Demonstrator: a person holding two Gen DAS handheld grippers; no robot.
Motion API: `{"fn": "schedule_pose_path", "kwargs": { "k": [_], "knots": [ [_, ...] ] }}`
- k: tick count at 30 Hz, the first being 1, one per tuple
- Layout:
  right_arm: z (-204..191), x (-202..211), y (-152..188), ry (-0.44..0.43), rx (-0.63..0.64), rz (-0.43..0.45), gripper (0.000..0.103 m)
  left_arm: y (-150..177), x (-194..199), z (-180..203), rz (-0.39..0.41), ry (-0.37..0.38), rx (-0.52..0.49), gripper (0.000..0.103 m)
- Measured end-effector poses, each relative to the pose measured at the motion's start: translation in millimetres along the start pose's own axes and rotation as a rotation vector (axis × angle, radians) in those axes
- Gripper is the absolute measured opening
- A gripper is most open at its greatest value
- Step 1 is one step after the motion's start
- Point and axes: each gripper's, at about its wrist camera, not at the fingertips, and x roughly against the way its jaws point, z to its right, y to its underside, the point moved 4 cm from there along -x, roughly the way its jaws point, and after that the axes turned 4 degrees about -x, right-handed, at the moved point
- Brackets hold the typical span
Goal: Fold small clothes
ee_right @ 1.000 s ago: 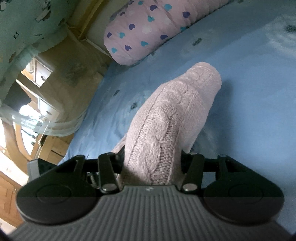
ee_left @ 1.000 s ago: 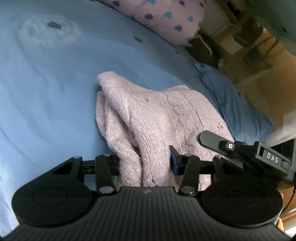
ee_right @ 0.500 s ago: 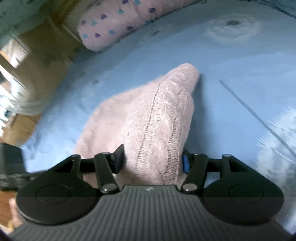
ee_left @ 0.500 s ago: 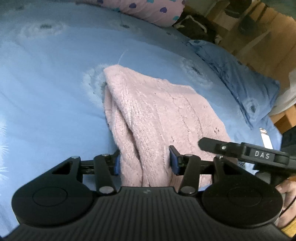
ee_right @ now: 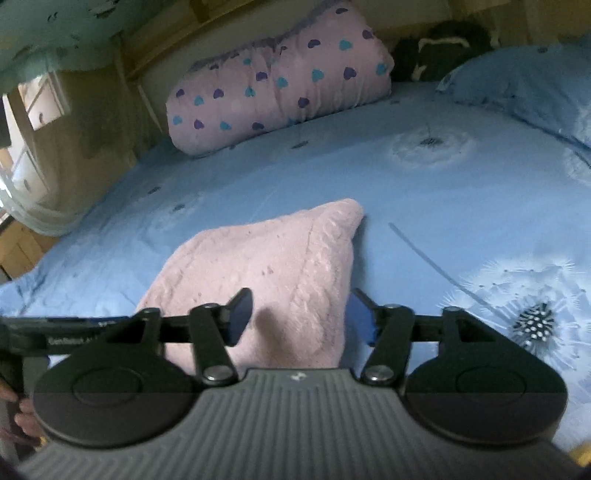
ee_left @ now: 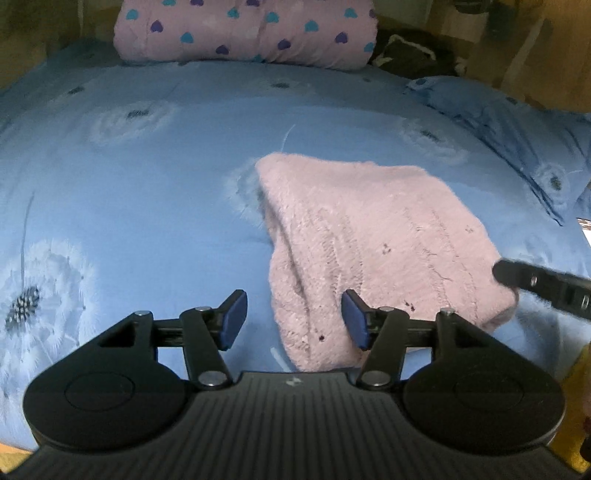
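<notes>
Both grippers released. Left gripper [ee_left: 293, 317]: blue pads spread wide, nothing between them under grip; the sweater [ee_left: 369, 243] lies flat on the bed [ee_left: 129, 203], its near left corner sitting in the gap between the pads, closer to the right pad, no pinch. Right gripper [ee_right: 301, 314]: pads also apart, sweater [ee_right: 266, 273] edge lying between them on the bed, left pad over the knit, right pad just off the sweater's right edge above the blue sheet. Sweater is pink cable knit, folded into a compact roughly four-sided stack, lying near the bed's front edge, far corner pointing toward the pillow end. In the left view the right gripper's finger [ee_left: 543, 282] comes in from the right, at the sweater's right near corner; contact there is blurred, cannot tell. In the right view part of the left gripper [ee_right: 66, 338] shows at the left edge, beside the sweater's near left corner. Bed sheet is blue with a dandelion print. Pink pillow [ee_left: 243, 31] with hearts at the head of the bed, well apart from the sweater; blue pillow [ee_right: 524, 86] to its right, dark bag [ee_right: 439, 51] between them behind.
</notes>
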Motion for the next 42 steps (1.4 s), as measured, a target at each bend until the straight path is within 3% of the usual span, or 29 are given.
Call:
{"fn": "schedule_pose_path", "kwargs": {
  "k": [5,11,14,19,30,42],
  "knots": [
    [3.5,-15.9,18.3,0.016,0.016,-0.049,0.05,11.6,5.8,-5.0,0.02,0.008,0.032,0.066],
    [-3.4,-0.5,23.3,0.025,0.03,-0.017,0.051,19.7,25.3,2.0,0.022,0.013,0.019,0.068],
    [-9.5,10.7,23.3,0.026,0.061,0.004,0.051,25.5,35.4,8.4,0.033,-0.005,0.004,0.077],
    [-22.2,27.8,34.9,0.035,0.121,0.031,0.068,39.4,44.6,16.1,0.051,-0.049,0.006,0.092],
    [-22.5,25.1,70.4,0.104,0.171,-0.019,0.069,72.7,12.4,34.4,-0.062,-0.116,0.0,0.098],
    [-14.5,11.3,92.8,0.155,0.182,-0.033,0.071,80.8,2.4,45.9,-0.035,-0.16,-0.041,0.103]
  ]
}}
